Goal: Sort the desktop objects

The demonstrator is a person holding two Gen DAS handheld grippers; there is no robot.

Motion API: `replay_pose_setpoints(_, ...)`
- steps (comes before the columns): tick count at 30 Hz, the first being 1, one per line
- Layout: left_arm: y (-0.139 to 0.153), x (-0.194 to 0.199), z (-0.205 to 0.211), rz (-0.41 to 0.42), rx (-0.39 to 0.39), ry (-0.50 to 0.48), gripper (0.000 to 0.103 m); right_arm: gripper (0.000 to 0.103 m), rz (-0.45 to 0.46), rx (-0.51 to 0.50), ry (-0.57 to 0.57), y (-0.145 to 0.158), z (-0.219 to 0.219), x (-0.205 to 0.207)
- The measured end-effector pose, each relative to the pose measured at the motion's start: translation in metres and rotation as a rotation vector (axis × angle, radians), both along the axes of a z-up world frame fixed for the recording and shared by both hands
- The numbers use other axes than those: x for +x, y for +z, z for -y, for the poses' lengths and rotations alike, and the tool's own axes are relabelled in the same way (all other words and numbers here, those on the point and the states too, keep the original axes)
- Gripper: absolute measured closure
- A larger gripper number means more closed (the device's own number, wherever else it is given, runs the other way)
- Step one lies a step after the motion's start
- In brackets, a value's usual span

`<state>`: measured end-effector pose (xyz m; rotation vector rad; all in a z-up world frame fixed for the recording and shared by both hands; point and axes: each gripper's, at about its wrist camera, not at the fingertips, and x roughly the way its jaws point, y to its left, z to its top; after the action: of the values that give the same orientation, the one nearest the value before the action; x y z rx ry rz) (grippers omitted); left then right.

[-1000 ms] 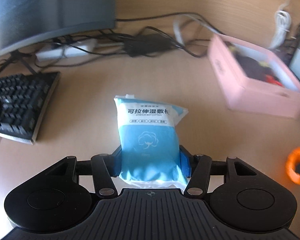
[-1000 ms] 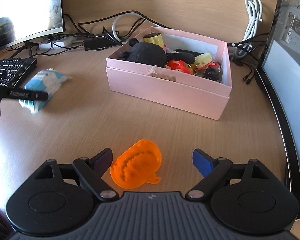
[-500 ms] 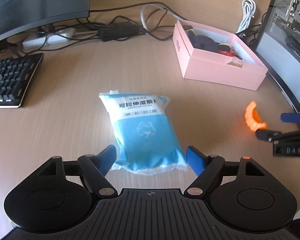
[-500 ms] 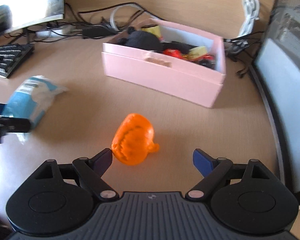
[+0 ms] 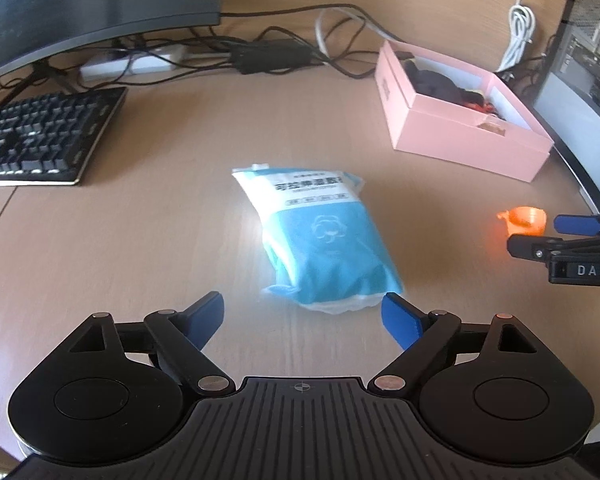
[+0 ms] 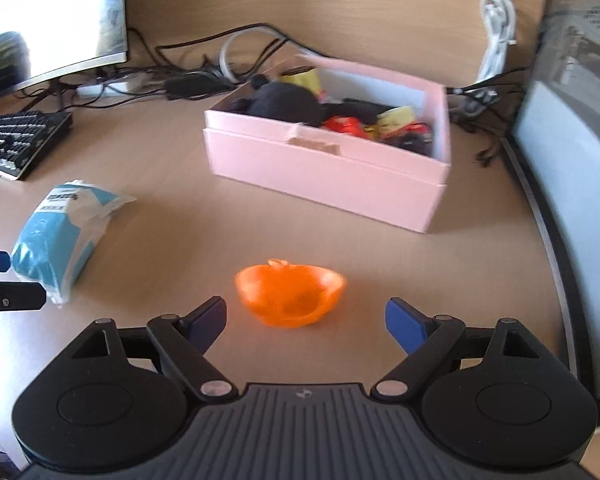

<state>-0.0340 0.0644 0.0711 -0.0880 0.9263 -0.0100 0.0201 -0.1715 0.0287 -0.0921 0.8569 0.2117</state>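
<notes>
A blue and white wet-wipe packet [image 5: 320, 240] lies flat on the wooden desk. My left gripper [image 5: 303, 316] stands just behind the packet's near end. Its jaws are opening and the blue pads [image 5: 398, 320] do not press on it. A small orange bowl [image 6: 290, 294] sits mouth-up just ahead of my right gripper [image 6: 306, 318], which is open and apart from it. The pink box [image 6: 320, 172] holds several items. In the left wrist view the bowl [image 5: 524, 220] and right gripper [image 5: 560, 236] show at the right edge. The packet [image 6: 60, 240] shows left in the right wrist view.
A black keyboard [image 5: 40, 136] and a curved monitor [image 5: 80, 4] stand at the back left. Cables and a power strip [image 5: 140, 64] run along the back edge. A computer case [image 6: 572, 140] borders the desk on the right, behind the pink box [image 5: 460, 140].
My left gripper has let go of the packet and drawn back from it, jaws spread wide. The orange bowl has turned from lying on its side to mouth-up.
</notes>
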Motion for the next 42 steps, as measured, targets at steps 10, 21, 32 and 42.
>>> replay_pose_setpoints(10,0.001,-0.006,-0.007,-0.009,0.001,0.041,0.009,0.05,-0.018,-0.01,0.031,-0.01,-0.008,0.017)
replay_pose_setpoints(21,0.005,0.031,0.014,0.047,-0.031,-0.02,0.008,0.05,-0.019,0.021,0.064,-0.002,-0.018,-0.002)
replay_pose_setpoints(32,-0.012,0.06,0.028,0.001,0.053,-0.067,0.036,0.05,0.0,0.025,0.055,0.015,-0.014,-0.027)
replay_pose_setpoints(42,0.034,0.024,0.047,0.133,0.053,-0.232,0.044,0.05,0.059,0.033,0.033,0.06,0.014,-0.029)
